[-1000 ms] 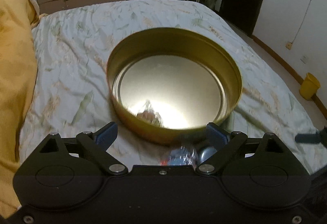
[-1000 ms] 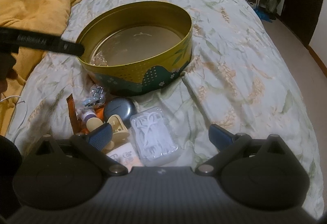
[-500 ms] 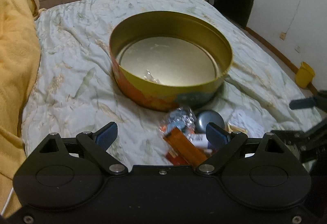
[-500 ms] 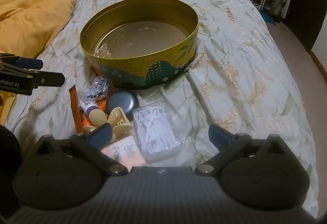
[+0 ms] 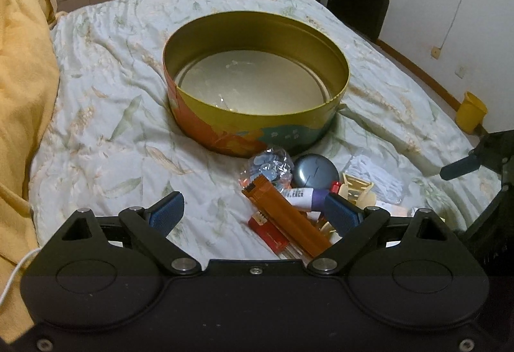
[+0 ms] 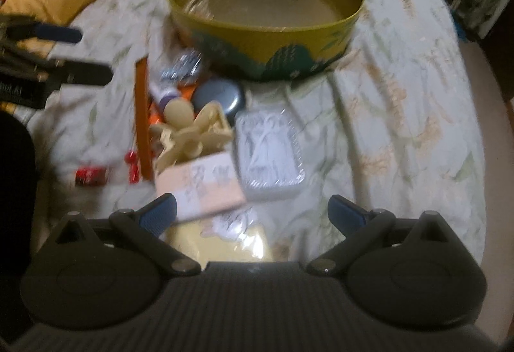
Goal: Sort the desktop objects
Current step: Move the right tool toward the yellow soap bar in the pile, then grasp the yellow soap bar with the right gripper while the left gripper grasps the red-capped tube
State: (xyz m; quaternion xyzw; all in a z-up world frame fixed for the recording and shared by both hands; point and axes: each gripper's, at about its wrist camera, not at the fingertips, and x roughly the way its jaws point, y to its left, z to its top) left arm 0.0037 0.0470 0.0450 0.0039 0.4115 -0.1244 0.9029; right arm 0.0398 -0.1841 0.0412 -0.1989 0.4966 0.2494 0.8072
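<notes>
A round gold tin (image 5: 257, 139) with a painted wall stands on the bed, holding one small clear wrapper (image 5: 225, 101). In front of it lies a pile: an orange lighter (image 5: 286, 220), a foil-filled clear bag (image 5: 270, 162), a grey round compact (image 5: 313, 172), a cream hair claw (image 6: 192, 133), a clear floss-pick box (image 6: 268, 152) and a pink card box (image 6: 199, 185). My left gripper (image 5: 253, 213) is open and empty, low at the pile's left side. My right gripper (image 6: 253, 213) is open and empty over the pink box. That view is blurred.
A yellow quilt (image 5: 22, 94) is heaped along the bed's left side. The floral sheet (image 5: 106, 133) lies bare left of the tin. A yellow packet (image 6: 218, 242) sits under the right gripper. A yellow bin (image 5: 470, 111) stands on the floor at the right.
My left gripper has drawn back from over the tin, bringing the pile into its view. My right gripper has moved forward and lower over the pile. Both stay open.
</notes>
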